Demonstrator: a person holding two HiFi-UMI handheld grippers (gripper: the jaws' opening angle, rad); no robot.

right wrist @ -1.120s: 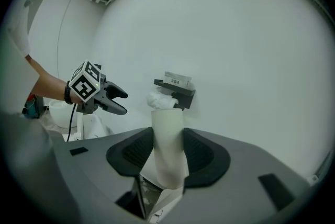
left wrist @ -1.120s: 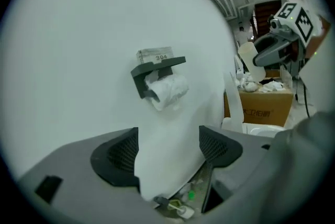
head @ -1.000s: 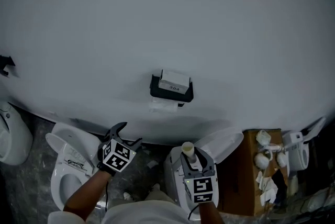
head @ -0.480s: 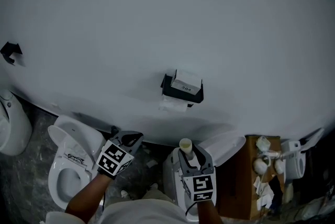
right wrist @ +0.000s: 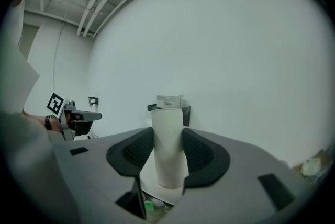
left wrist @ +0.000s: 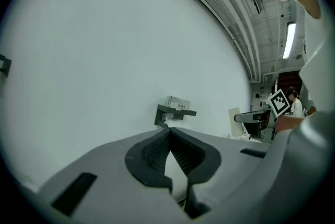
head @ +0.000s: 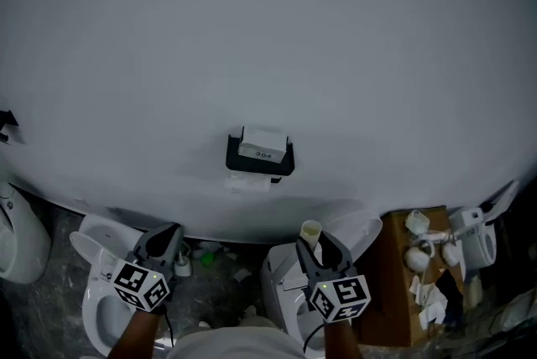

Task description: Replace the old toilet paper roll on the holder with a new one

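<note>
A black toilet paper holder (head: 260,156) hangs on the white wall, with a small labelled white box on top and a scrap of paper (head: 249,182) below it. The same holder (left wrist: 174,111) appears ahead in the left gripper view, and the holder (right wrist: 183,111) also sits behind the tube in the right gripper view. My right gripper (head: 313,243) is shut on an empty cardboard tube (head: 310,231), held upright; the pads press the tube (right wrist: 168,147) from both sides. My left gripper (head: 163,234) is shut with nothing in it, left of and below the holder. Its pads (left wrist: 157,150) meet at the tips.
A white toilet (head: 101,278) stands below my left gripper and another toilet (head: 357,233) under the right one. A cardboard box (head: 403,282) with white parts lies at the right. A white fixture (head: 18,225) sits at the far left, and a small black hook (head: 7,122) is on the wall.
The left gripper's jaws, open a second ago, have shut, and it has shifted left in the head view. The right gripper has kept hold of the tube and risen slightly.
</note>
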